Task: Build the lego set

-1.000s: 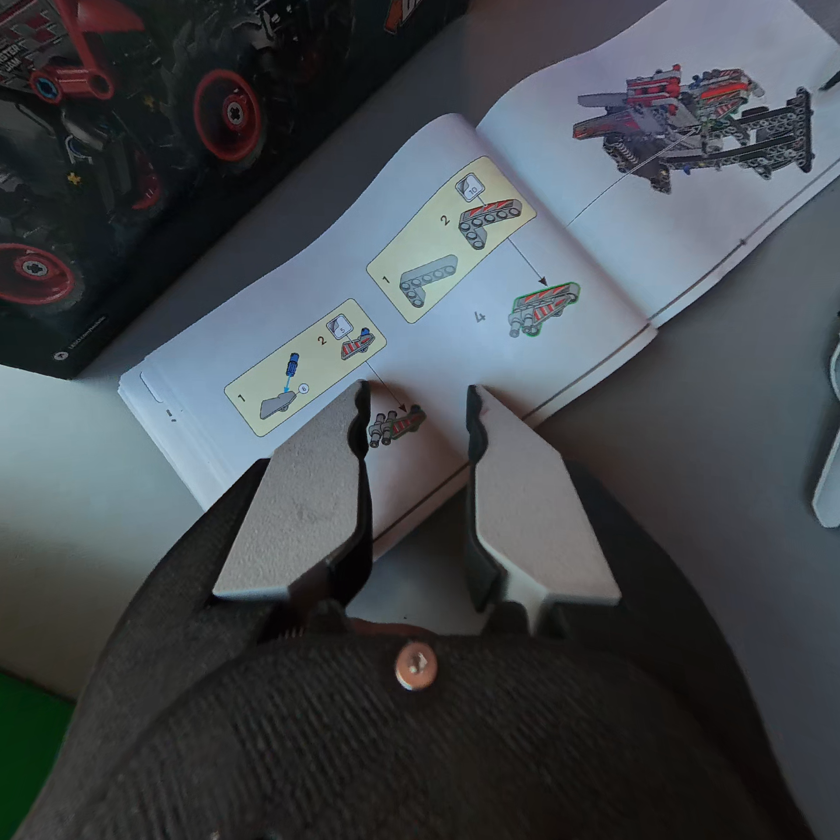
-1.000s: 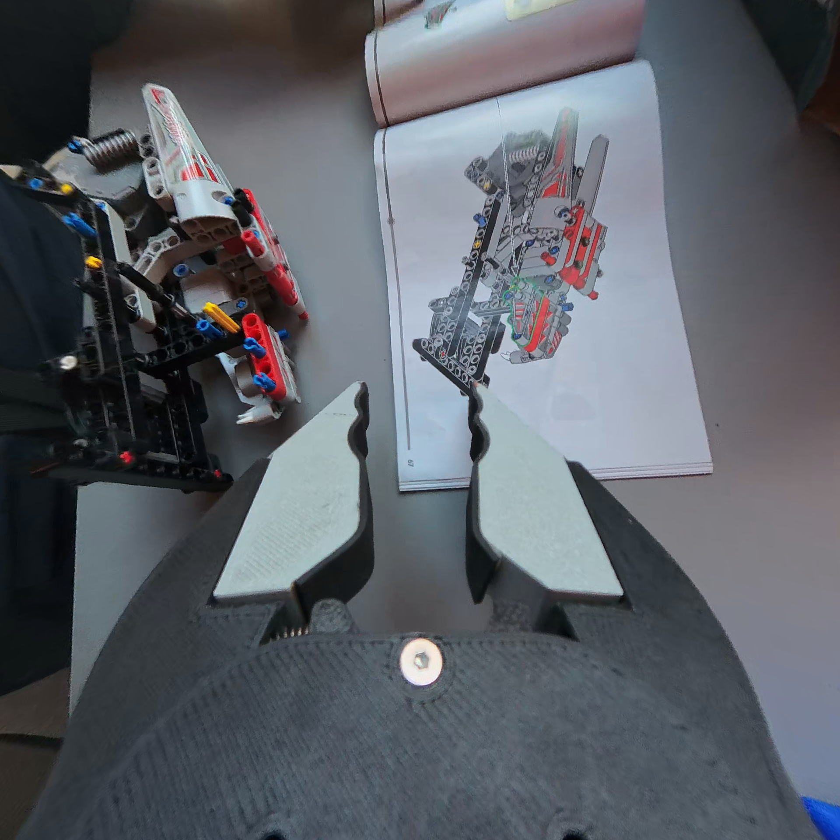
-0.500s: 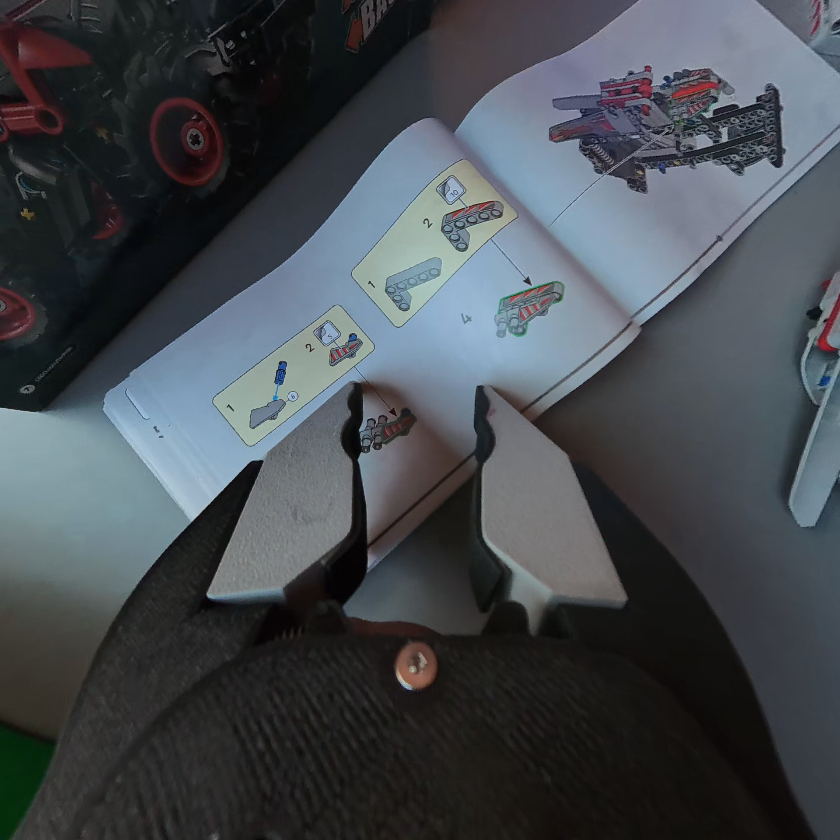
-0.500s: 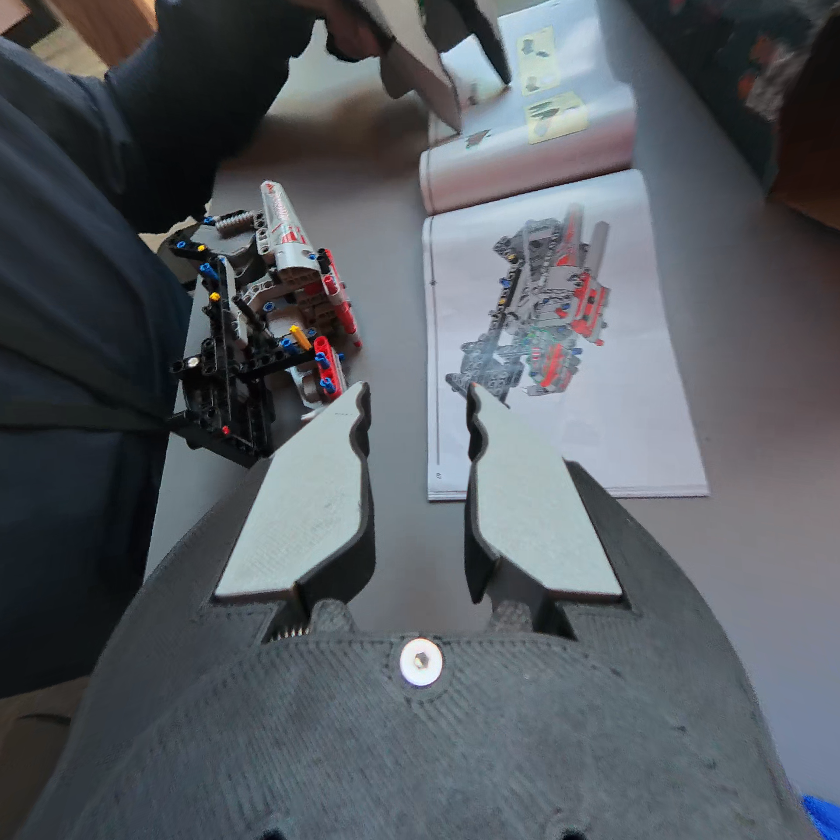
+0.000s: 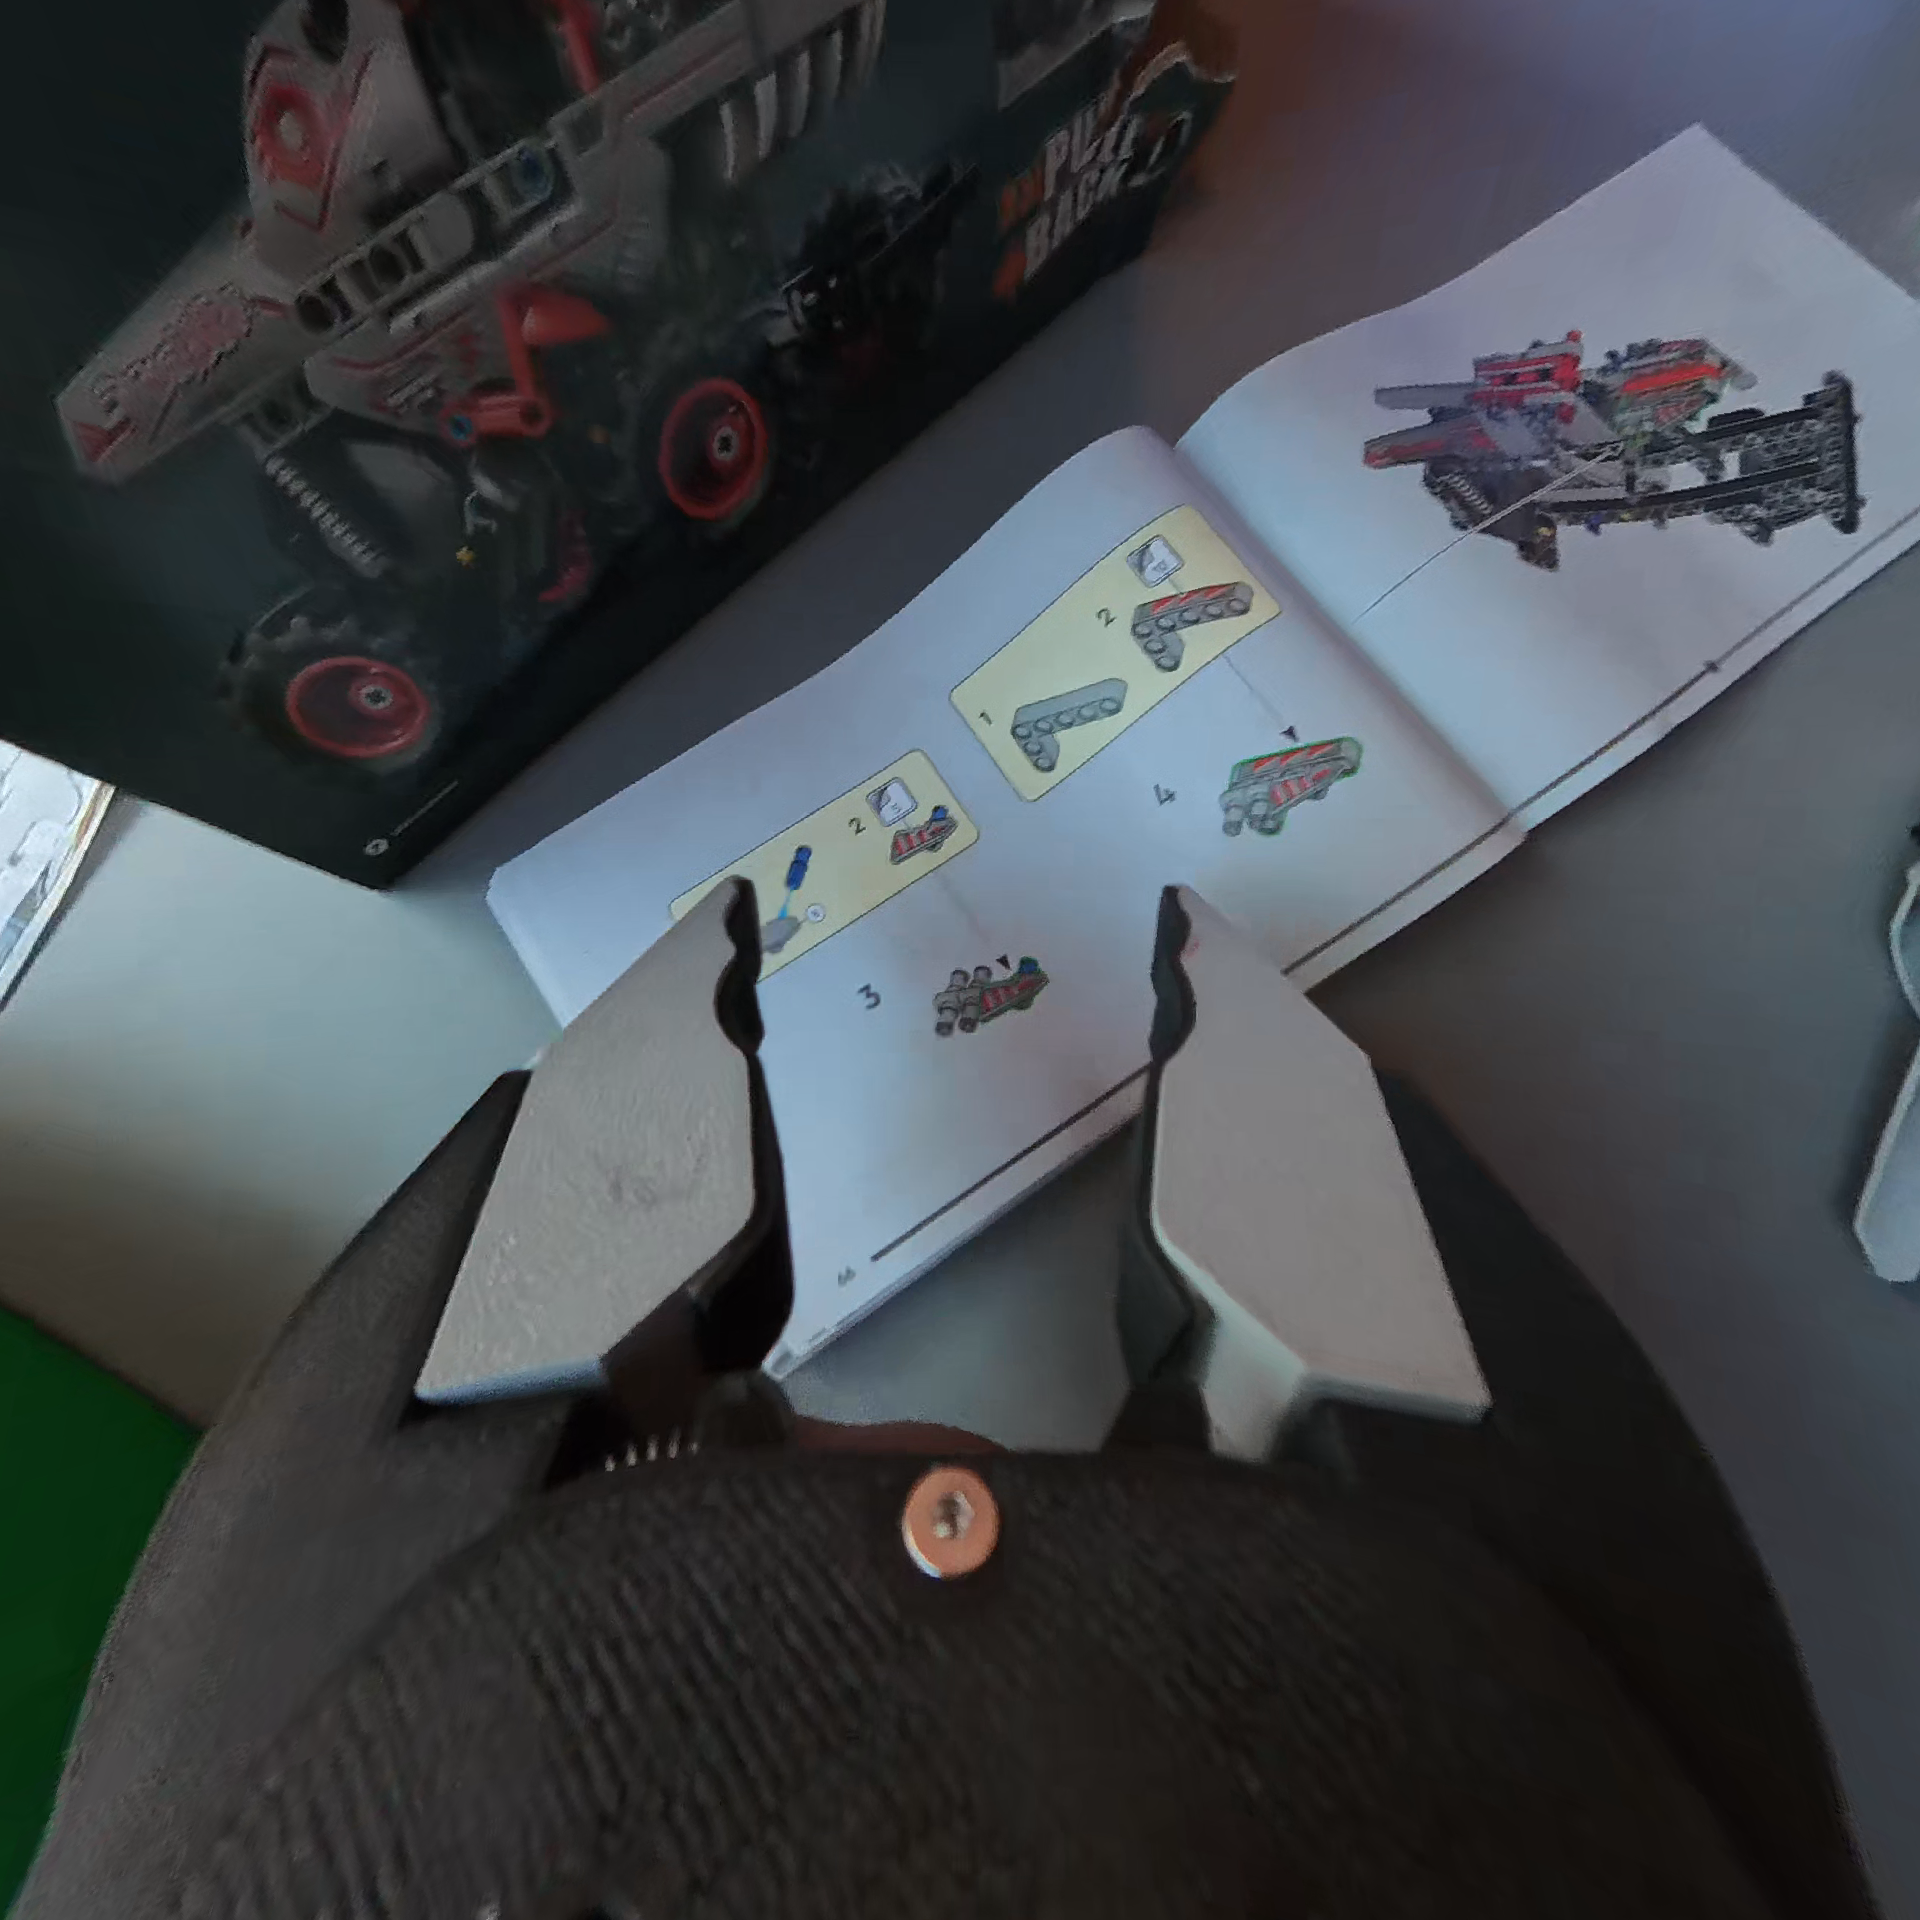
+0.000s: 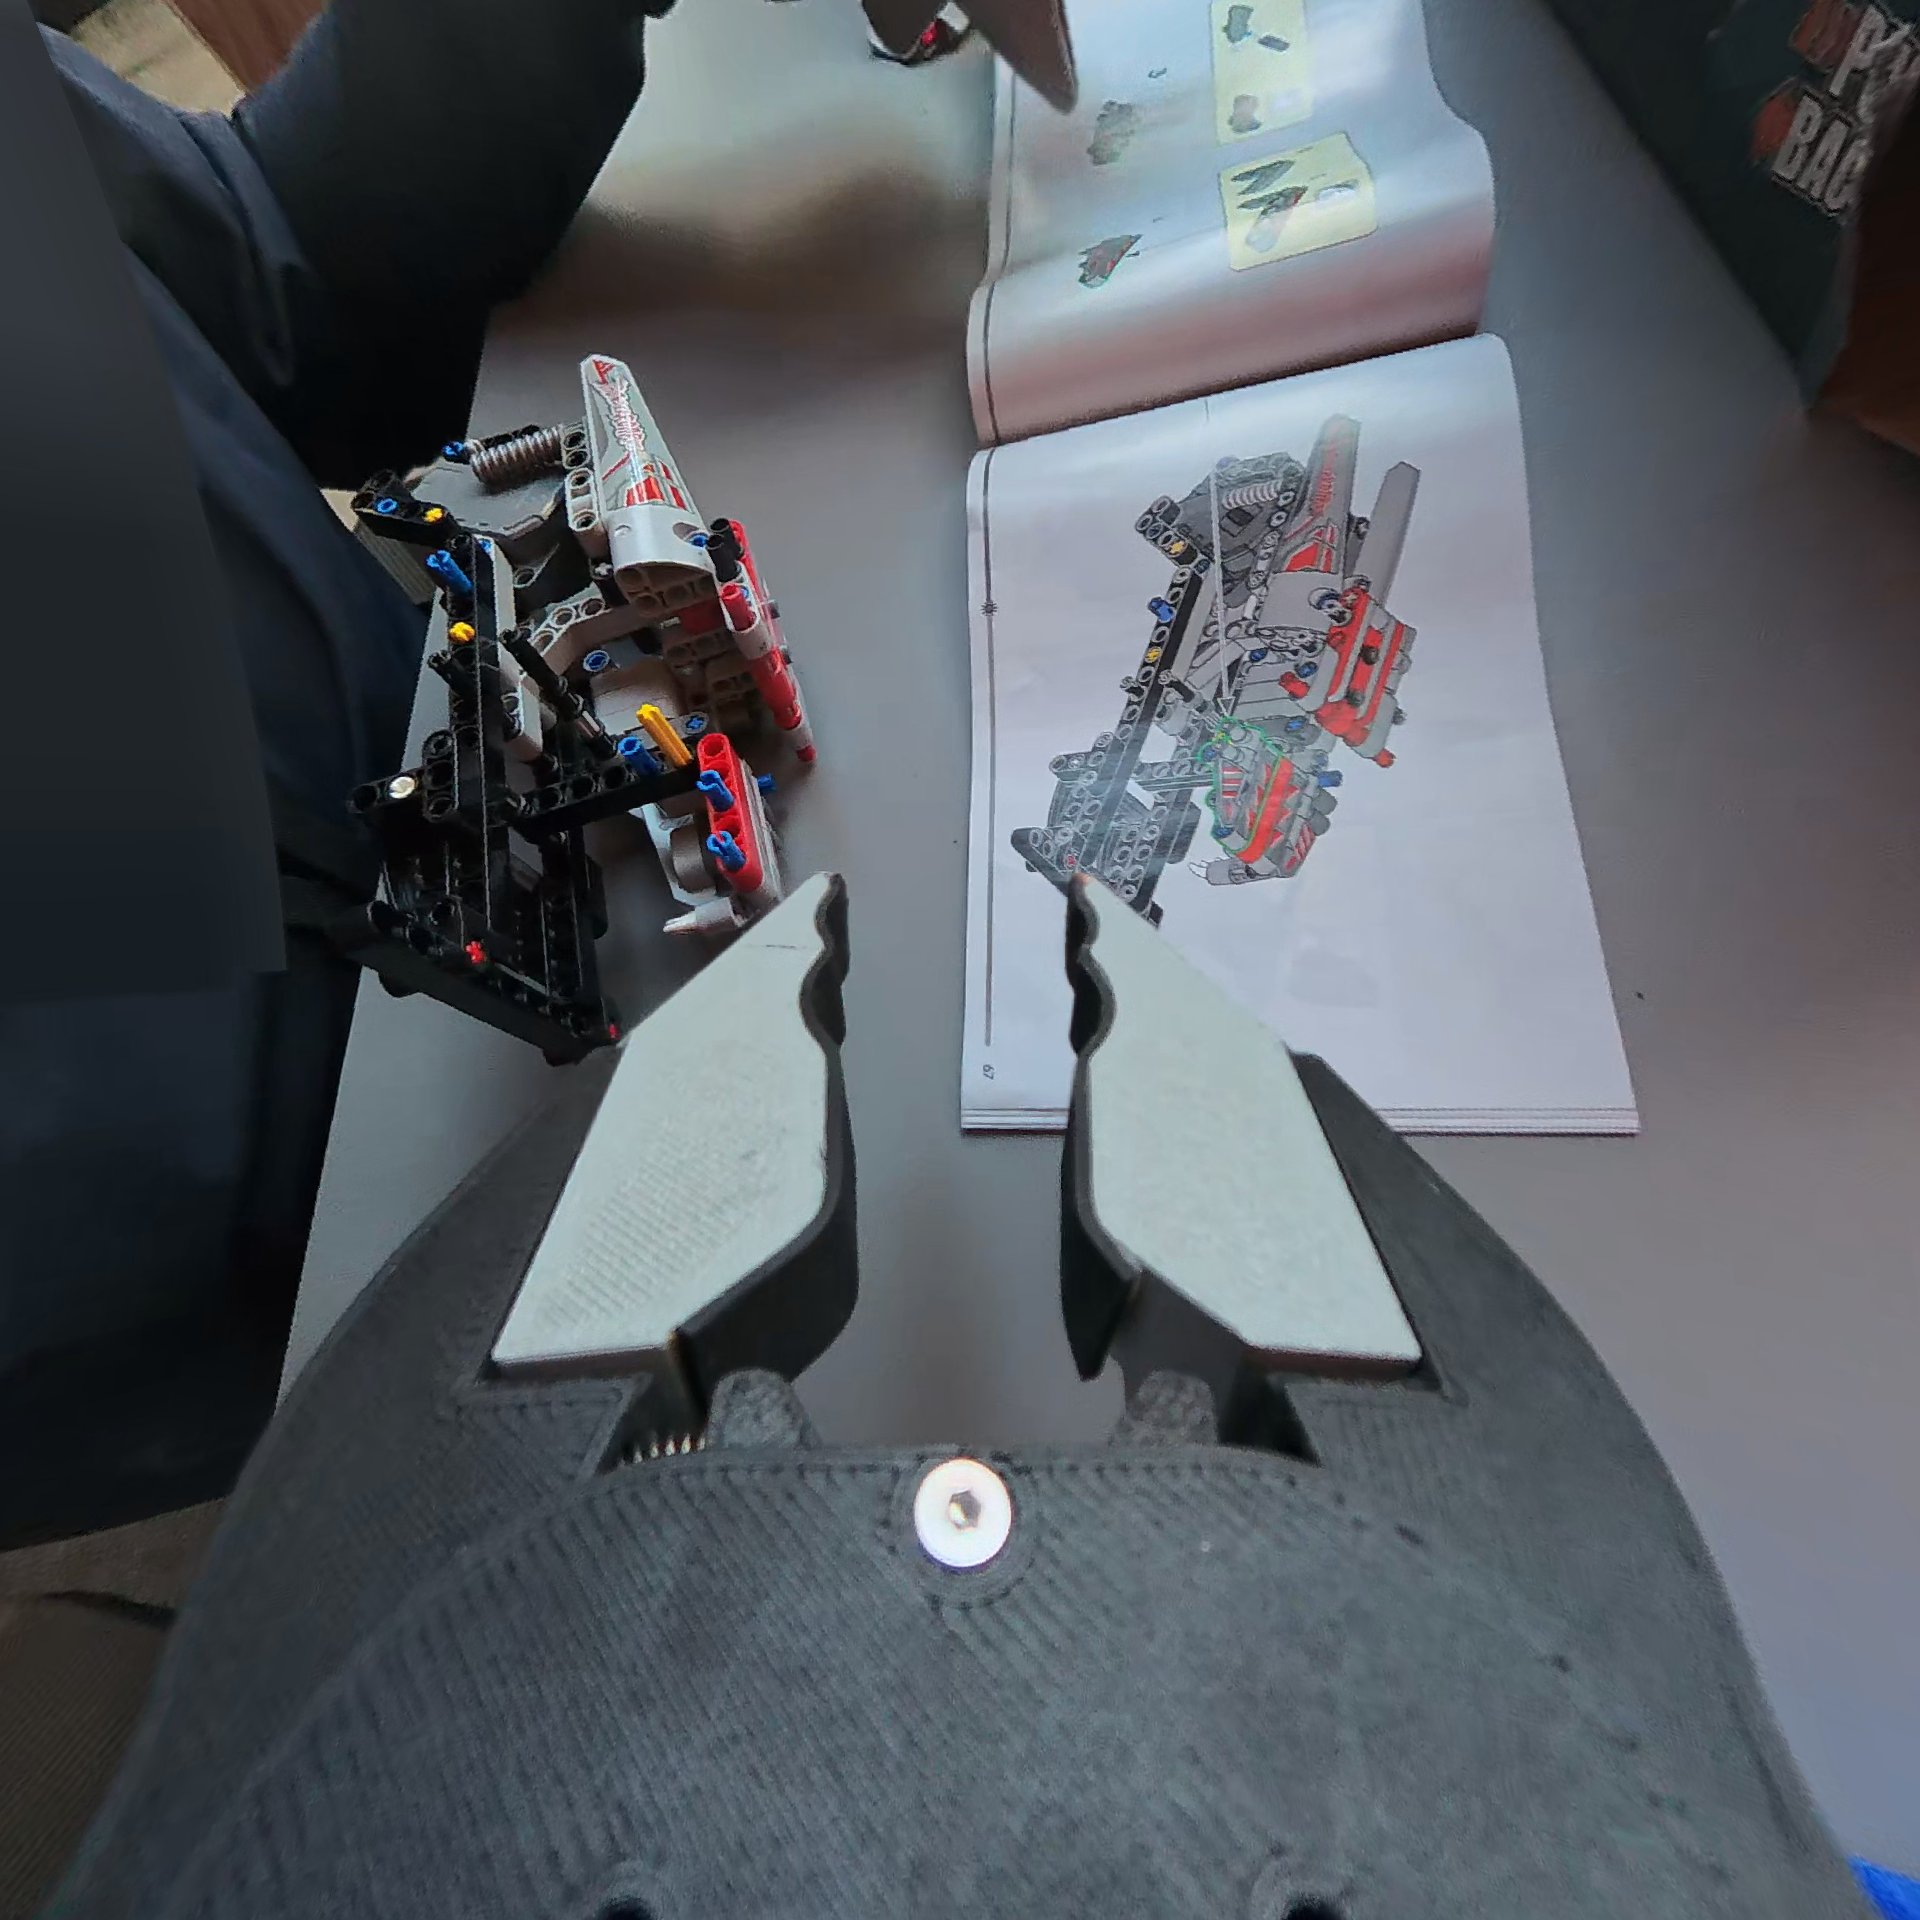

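A part-built lego model [image 6: 582,717] of black beams, red and grey panels and blue pins lies on the grey table left of the open instruction booklet [image 6: 1351,935]. My right gripper [image 6: 956,904] is open and empty, hovering between the model's near end and the booklet's near corner. My left gripper [image 5: 956,914] is open wide and empty above the booklet's left page [image 5: 1039,831]. A white edge of the model [image 5: 1891,1143] shows at the right of the left wrist view. The left gripper's fingers [image 6: 1029,52] show at the top of the right wrist view.
The dark set box [image 5: 468,364] with a monster truck picture stands behind the booklet and shows at the far right in the right wrist view [image 6: 1766,156]. A person's dark sleeve [image 6: 208,520] lies left of the model. A green patch [image 5: 62,1507] is at the lower left.
My left gripper has opened wider and drawn back from the booklet, so more of the box shows. My right gripper has pulled back and tilted up, bringing the sleeve and far page into view.
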`<action>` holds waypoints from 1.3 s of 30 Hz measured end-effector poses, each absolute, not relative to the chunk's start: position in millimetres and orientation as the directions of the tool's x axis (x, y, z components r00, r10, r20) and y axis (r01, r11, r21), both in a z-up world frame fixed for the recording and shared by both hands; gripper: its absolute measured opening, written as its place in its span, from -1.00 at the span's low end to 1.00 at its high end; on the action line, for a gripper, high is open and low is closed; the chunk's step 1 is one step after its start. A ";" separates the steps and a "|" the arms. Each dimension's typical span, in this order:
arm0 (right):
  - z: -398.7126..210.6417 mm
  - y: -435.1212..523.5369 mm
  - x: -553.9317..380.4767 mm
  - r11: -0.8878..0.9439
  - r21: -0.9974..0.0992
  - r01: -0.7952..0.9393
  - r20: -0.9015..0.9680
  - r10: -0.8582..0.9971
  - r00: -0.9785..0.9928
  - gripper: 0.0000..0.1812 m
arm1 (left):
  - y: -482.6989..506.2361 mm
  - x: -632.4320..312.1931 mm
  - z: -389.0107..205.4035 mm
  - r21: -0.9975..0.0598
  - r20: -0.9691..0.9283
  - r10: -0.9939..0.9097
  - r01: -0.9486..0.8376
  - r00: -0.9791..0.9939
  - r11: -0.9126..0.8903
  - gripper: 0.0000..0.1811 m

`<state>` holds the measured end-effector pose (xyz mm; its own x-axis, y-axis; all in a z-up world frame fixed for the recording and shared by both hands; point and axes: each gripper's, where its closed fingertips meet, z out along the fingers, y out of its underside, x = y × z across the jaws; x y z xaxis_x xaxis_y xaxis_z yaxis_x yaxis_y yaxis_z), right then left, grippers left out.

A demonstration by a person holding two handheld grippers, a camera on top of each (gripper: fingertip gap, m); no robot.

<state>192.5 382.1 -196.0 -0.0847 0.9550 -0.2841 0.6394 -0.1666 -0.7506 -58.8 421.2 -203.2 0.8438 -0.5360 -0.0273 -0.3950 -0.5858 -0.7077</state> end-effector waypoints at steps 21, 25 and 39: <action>-204.7 380.9 197.2 -0.151 -0.726 0.671 -0.271 0.959 -0.077 -0.58 | 413.4 -49.9 -232.8 -0.631 -0.007 -0.567 -0.443 0.824 -0.637 -0.18; -197.2 384.8 201.5 -0.154 -0.742 0.653 -0.260 0.963 -0.069 -0.58 | 413.1 -48.5 -232.5 -0.630 -0.006 -0.570 -0.446 0.822 -0.636 -0.20; -185.5 383.1 208.7 -0.141 -0.777 0.613 -0.267 0.956 -0.119 -0.59 | 408.5 -40.9 -231.4 -0.630 -0.009 -0.604 -0.474 0.797 -0.615 -0.39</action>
